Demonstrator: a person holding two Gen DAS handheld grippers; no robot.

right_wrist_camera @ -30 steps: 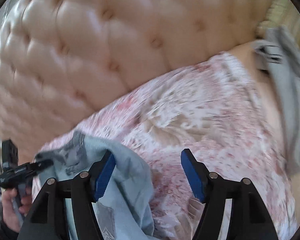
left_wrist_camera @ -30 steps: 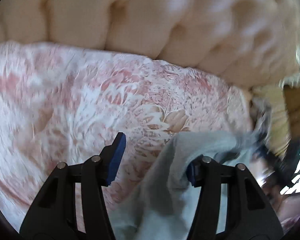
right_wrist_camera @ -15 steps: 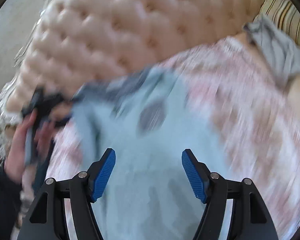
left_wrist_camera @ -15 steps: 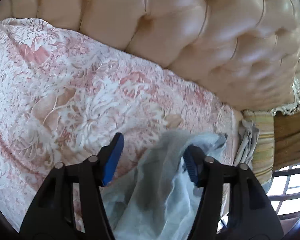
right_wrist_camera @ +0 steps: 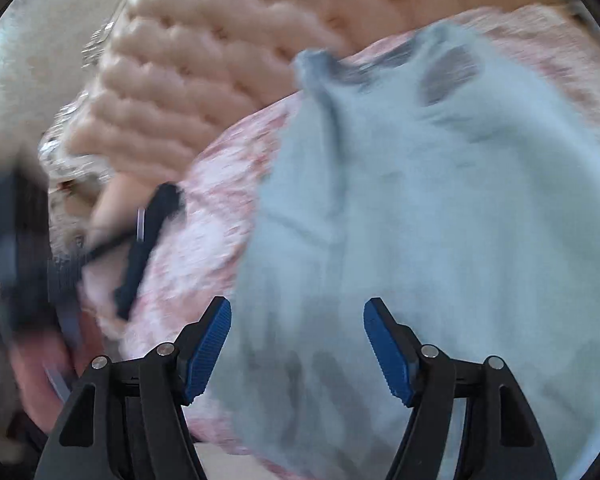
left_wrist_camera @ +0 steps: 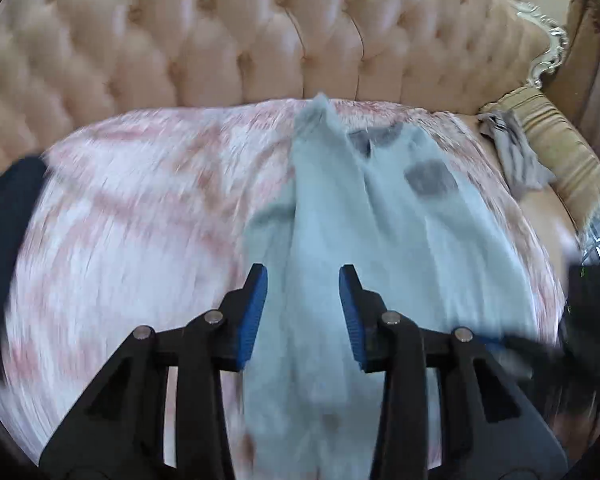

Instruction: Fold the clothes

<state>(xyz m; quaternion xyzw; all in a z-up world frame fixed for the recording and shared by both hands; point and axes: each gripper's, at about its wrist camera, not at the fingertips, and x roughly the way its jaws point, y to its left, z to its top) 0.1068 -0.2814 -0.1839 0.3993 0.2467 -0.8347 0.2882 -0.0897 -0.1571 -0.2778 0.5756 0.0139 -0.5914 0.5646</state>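
A light blue garment (left_wrist_camera: 380,216) with dark grey patches lies stretched out on the pink floral bedspread (left_wrist_camera: 140,216), reaching from under my fingers to the headboard. My left gripper (left_wrist_camera: 303,280) is open, its jaws fairly close together, and the cloth runs beneath and between them. In the right wrist view the same garment (right_wrist_camera: 440,200) fills the right half. My right gripper (right_wrist_camera: 298,312) stands wide open over its near edge and grips nothing. Both views are blurred by motion.
A tufted beige headboard (left_wrist_camera: 260,40) backs the bed. A grey garment (left_wrist_camera: 516,156) lies by a striped gold cushion (left_wrist_camera: 560,148) at the far right. A dark blurred shape (left_wrist_camera: 8,220) sits at the bed's left edge. A hand (right_wrist_camera: 112,208) holds the other gripper, blurred.
The blue garment went from bunched at my fingers to laid out long across the bedspread. Both grippers have drawn back toward the near edge. The left jaws have narrowed.
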